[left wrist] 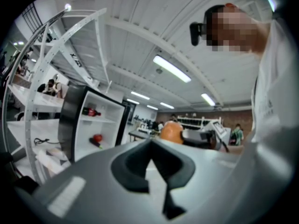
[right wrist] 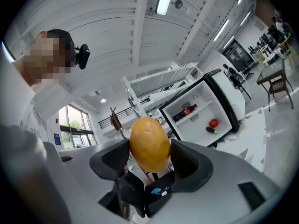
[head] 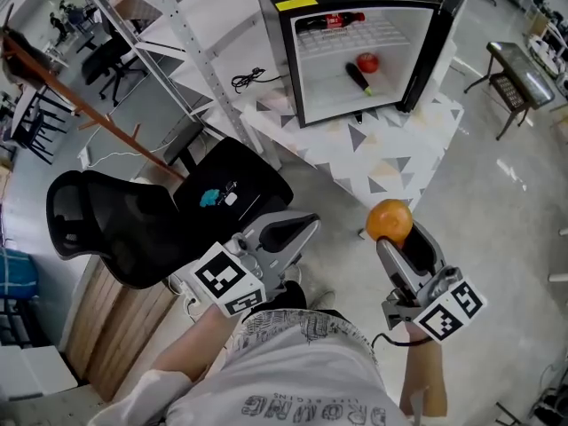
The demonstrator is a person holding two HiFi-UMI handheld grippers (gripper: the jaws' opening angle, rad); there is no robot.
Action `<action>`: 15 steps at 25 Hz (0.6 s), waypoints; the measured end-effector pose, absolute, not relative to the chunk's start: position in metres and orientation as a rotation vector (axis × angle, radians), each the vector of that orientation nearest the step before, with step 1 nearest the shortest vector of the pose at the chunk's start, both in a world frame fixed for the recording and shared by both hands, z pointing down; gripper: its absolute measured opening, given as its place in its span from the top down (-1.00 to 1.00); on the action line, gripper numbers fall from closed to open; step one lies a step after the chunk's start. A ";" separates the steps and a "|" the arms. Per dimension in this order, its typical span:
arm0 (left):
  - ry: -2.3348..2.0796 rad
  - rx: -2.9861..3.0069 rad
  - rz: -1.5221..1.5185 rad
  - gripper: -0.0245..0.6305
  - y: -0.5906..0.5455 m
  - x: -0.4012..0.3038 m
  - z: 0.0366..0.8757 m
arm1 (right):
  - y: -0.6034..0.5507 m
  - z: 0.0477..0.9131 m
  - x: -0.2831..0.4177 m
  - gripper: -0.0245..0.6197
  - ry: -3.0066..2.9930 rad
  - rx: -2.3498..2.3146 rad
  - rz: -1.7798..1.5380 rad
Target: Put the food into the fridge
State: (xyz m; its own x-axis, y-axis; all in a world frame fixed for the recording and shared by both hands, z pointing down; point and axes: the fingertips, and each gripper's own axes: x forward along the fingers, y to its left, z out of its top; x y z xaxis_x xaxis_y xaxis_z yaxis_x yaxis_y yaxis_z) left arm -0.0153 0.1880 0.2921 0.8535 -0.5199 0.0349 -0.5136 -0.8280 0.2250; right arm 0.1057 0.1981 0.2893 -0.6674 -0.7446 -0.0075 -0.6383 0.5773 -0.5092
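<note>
My right gripper is shut on an orange fruit, held up in the air well short of the fridge; the fruit fills the space between its dark pads in the right gripper view. My left gripper is shut and empty, held low over a black chair. The small fridge stands open on a patterned table ahead. Inside it lie a red tomato, a dark eggplant and, on the upper shelf, a red-labelled bottle. The fridge also shows in the left gripper view.
A black office chair stands at my left, beside a wooden panel. A metal shelving frame rises left of the fridge table. A small side table stands at the far right on the pale floor.
</note>
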 end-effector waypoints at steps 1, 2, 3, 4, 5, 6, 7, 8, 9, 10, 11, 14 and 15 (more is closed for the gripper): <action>-0.796 2.803 -0.039 0.91 0.186 -0.014 0.292 | 0.197 0.290 0.107 0.07 2.589 -1.151 -0.710; -0.799 2.803 -0.039 0.91 0.184 -0.013 0.292 | 0.195 0.292 0.109 0.07 2.589 -1.150 -0.715; -0.801 2.804 -0.040 0.91 0.182 -0.012 0.293 | 0.193 0.294 0.110 0.07 2.588 -1.149 -0.720; -0.803 2.804 -0.040 0.91 0.180 -0.012 0.293 | 0.190 0.295 0.110 0.07 2.588 -1.148 -0.725; -0.803 2.804 -0.040 0.91 0.177 -0.012 0.294 | 0.187 0.297 0.111 0.07 2.587 -1.148 -0.731; -0.804 2.802 -0.040 0.91 0.173 -0.012 0.295 | 0.184 0.299 0.111 0.07 2.586 -1.149 -0.737; -0.803 2.799 -0.041 0.91 0.169 -0.013 0.296 | 0.179 0.301 0.110 0.07 2.586 -1.151 -0.742; -0.802 2.796 -0.043 0.91 0.165 -0.013 0.297 | 0.175 0.302 0.109 0.07 2.586 -1.153 -0.746; -0.799 2.793 -0.045 0.91 0.159 -0.014 0.298 | 0.169 0.302 0.108 0.07 2.587 -1.155 -0.748; -0.795 2.792 -0.046 0.91 0.154 -0.015 0.299 | 0.163 0.303 0.107 0.07 2.588 -1.158 -0.748; -0.790 2.791 -0.047 0.91 0.147 -0.016 0.300 | 0.157 0.303 0.106 0.07 2.588 -1.161 -0.747; -0.773 2.795 -0.044 0.91 0.125 -0.019 0.304 | 0.135 0.307 0.103 0.07 2.585 -1.175 -0.747; -0.767 2.797 -0.042 0.91 0.116 -0.020 0.305 | 0.126 0.308 0.101 0.07 2.583 -1.181 -0.748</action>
State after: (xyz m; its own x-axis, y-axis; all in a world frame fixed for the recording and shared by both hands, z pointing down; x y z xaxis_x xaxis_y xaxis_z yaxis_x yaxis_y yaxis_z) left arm -0.0201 0.1163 0.3048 0.8619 -0.5057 0.0358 -0.4989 -0.8335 0.2376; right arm 0.1013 0.1264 0.3083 -0.6594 -0.7514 0.0240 -0.6480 0.5519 -0.5250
